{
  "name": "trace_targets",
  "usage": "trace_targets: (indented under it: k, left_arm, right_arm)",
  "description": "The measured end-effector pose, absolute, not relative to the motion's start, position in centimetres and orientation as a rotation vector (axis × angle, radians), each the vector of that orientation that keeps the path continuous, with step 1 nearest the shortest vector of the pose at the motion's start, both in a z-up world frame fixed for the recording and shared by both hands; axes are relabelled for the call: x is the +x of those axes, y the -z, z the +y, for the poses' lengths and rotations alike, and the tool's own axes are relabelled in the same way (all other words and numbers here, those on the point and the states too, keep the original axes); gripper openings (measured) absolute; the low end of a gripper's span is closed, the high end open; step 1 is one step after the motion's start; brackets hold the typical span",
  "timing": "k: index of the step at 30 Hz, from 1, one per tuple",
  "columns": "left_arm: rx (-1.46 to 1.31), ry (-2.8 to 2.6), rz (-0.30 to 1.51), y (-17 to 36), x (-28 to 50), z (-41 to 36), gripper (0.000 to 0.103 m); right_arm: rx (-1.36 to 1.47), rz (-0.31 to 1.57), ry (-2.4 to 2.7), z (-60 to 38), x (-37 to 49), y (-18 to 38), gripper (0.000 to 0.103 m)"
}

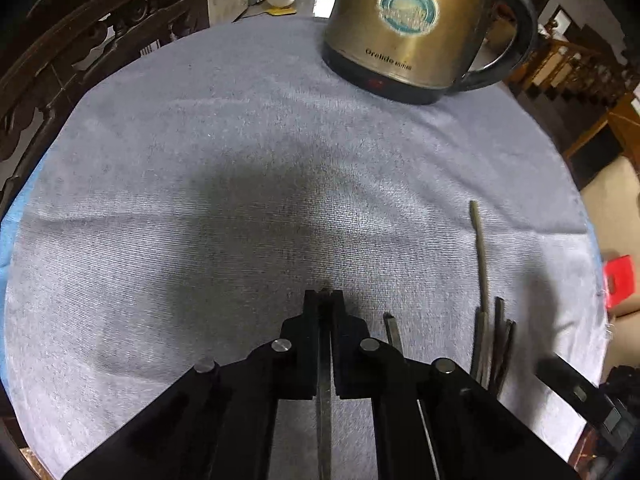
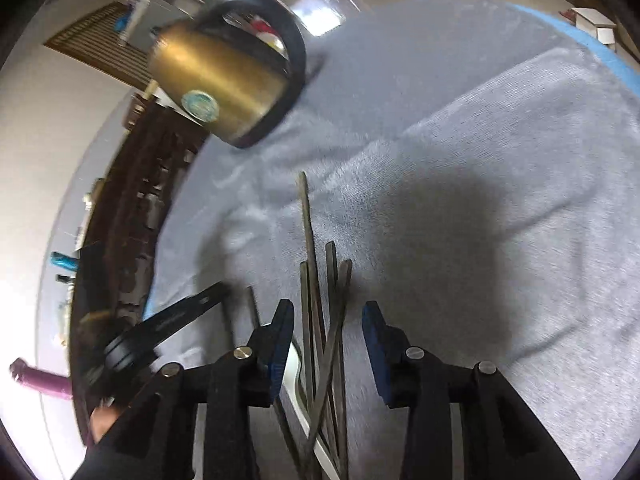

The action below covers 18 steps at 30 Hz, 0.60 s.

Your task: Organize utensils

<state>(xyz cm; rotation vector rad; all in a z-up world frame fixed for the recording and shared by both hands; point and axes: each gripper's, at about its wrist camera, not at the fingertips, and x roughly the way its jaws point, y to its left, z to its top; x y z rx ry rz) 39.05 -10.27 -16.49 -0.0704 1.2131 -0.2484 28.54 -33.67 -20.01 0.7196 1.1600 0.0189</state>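
Note:
Several dark metal utensil handles [image 2: 322,320] lie bundled on the grey towel [image 2: 460,200], their ends pointing away from me. My right gripper [image 2: 326,320] is open, its blue-padded jaws either side of the bundle just above it. In the left wrist view the same bundle [image 1: 486,320] lies at the lower right. My left gripper [image 1: 325,300] is shut on a thin flat metal utensil [image 1: 325,400] that runs between its jaws, low over the towel [image 1: 240,200]. Another handle [image 1: 393,334] lies just right of the left jaws.
A brass-coloured electric kettle [image 1: 412,28] with a black handle stands at the far edge of the towel, also in the right wrist view [image 2: 224,76]. A dark carved wooden chair [image 1: 80,52] borders the table's left. The left gripper's body [image 2: 168,324] shows left of the bundle.

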Motion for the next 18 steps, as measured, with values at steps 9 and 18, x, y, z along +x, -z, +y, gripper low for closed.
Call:
trace_targets:
  k: [9, 18]
  left_arm:
    - [-0.114, 0.347, 1.091, 10.5, 36.9, -7.4, 0.005]
    - [-0.162, 0.408, 0.897, 3.9, 30.4, -4.5, 0.005]
  right_arm:
    - [0.581, 1.287, 0.129, -31.5, 32.1, 22.2, 0.008]
    - [0.585, 1.104, 0.063, -32.0, 27.1, 18.2, 0.007]
